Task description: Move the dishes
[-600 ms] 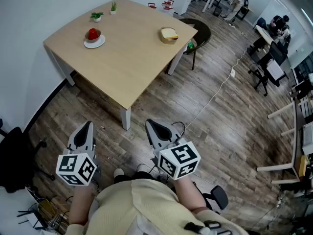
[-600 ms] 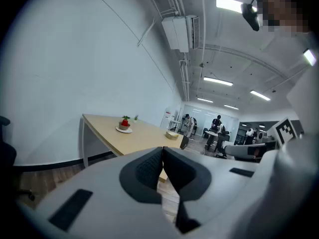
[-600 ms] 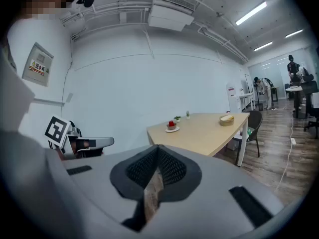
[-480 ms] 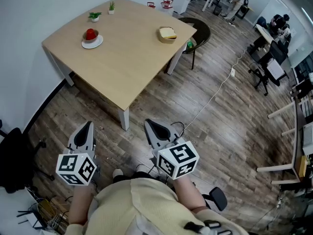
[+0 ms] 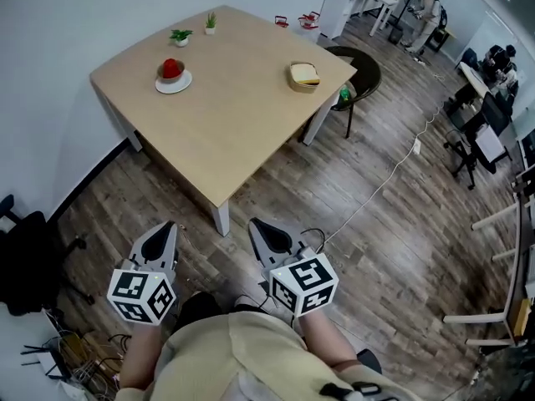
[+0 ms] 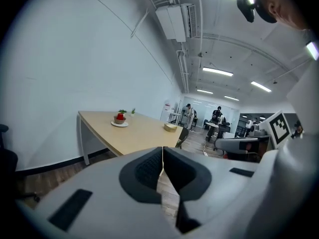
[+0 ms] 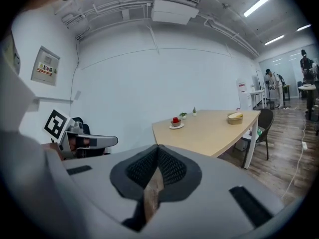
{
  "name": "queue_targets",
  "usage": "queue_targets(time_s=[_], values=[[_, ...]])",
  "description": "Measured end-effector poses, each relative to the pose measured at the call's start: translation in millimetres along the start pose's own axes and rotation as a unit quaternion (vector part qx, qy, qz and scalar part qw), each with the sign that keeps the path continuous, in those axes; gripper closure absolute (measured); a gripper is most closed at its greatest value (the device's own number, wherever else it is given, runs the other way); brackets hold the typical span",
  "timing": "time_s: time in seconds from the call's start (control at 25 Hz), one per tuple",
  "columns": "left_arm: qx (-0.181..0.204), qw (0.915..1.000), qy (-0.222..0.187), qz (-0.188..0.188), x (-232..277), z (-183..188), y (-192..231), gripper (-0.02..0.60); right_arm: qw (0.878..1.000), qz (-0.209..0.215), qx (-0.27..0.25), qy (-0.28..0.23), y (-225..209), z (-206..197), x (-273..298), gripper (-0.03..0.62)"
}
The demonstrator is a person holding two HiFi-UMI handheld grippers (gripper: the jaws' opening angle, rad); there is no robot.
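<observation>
Whole scene slid in the head view: table ended up further right and slightly lower in frame, and the plate with the red item and the bowl moved with it. Left gripper shifted right and down in frame, nearer the right gripper, whose marker cube sat a bit lower
</observation>
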State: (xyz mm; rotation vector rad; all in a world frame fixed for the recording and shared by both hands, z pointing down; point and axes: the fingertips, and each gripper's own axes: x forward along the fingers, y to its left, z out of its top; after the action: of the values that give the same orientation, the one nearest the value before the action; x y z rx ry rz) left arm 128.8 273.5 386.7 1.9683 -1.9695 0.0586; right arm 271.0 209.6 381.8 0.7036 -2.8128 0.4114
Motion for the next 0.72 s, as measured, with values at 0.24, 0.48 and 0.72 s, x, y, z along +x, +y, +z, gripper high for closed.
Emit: queue_targets(time_s=[0.24,0.48,0.72], values=[[0.001,0.9996,0.008,0.028,7.0,3.1,27.1,0.565,1.000,0.014,0.002,0.004,0.6,2.6,25.8,0.579],[0.020,0.9996,0.000,0.018,29.6,21.0,77.4,0.563,1.000,0.006,0.011,-0.002,3.7,12.7,77.6,0.579],[0.006,0.9997,0.014,-0.020,60.5,38.6,132.3,0.560,1.000,-0.011,0.008,0.012,12.9,26.3,141.1,0.579]])
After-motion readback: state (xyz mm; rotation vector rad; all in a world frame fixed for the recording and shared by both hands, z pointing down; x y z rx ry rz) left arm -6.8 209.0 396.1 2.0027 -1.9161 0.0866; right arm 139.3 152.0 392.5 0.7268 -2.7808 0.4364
